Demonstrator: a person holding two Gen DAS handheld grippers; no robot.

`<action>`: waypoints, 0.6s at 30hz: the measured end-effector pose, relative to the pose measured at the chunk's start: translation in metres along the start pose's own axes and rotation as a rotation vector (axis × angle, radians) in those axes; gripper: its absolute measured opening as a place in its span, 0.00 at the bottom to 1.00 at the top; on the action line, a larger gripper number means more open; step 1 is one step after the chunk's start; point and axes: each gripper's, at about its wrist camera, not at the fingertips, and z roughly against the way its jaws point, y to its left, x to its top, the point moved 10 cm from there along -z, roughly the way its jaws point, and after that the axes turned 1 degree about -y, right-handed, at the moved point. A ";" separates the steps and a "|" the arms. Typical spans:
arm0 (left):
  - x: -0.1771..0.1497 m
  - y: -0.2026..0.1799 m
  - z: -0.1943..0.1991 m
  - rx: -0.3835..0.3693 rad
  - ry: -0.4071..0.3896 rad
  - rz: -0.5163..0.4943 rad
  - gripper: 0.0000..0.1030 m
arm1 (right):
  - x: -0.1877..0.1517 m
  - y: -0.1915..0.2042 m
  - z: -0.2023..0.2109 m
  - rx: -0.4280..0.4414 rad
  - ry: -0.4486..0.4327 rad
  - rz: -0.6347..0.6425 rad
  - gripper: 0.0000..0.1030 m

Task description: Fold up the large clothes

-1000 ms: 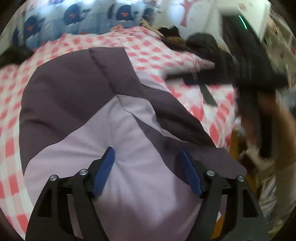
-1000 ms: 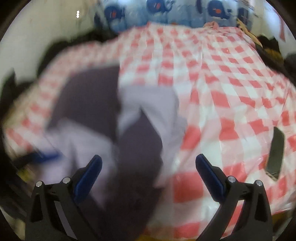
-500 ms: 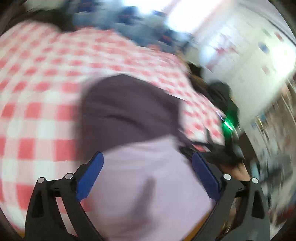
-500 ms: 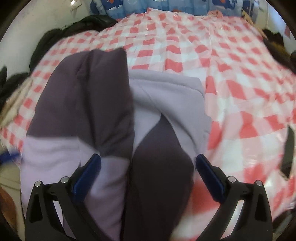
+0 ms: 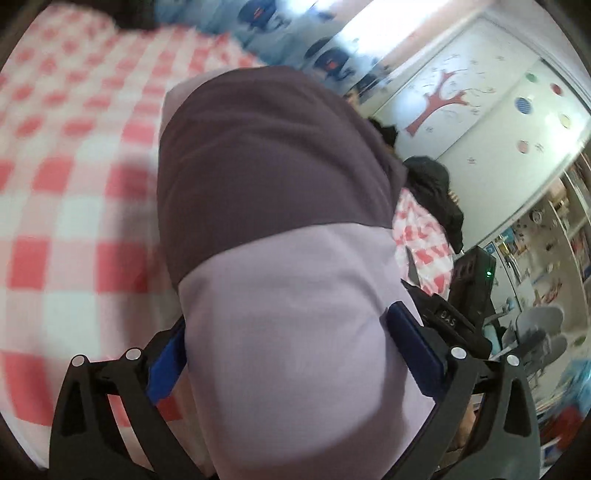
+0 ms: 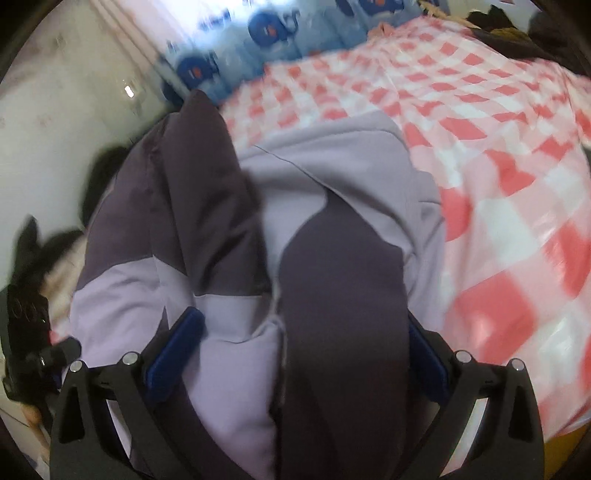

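A thick lilac and dark purple garment (image 5: 280,288) lies folded on the red-and-white checked bed cover (image 5: 55,206). My left gripper (image 5: 291,354) has its blue pads (image 5: 413,347) on either side of the garment's lilac end, jaws wide, cloth bulging between them. In the right wrist view the garment (image 6: 295,240) fills the middle. My right gripper (image 6: 295,347) straddles its near end with both pads (image 6: 177,343) against the cloth. Whether either gripper truly grips the cloth is unclear.
The checked cover (image 6: 498,166) spreads to the right. Blue patterned pillows (image 6: 266,33) line the headboard. A black garment (image 5: 436,192) lies at the bed's far edge. A white wardrobe with a red tree sticker (image 5: 443,103) and shelves (image 5: 554,240) stand beyond.
Both grippers came in low onto the garment's near end, and the cloth now bulges between each pair of pads. The left view swung towards the wardrobe.
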 end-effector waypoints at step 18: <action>0.091 0.171 0.181 0.405 -0.210 -0.032 0.80 | -0.019 0.194 -0.178 0.087 0.255 0.285 0.95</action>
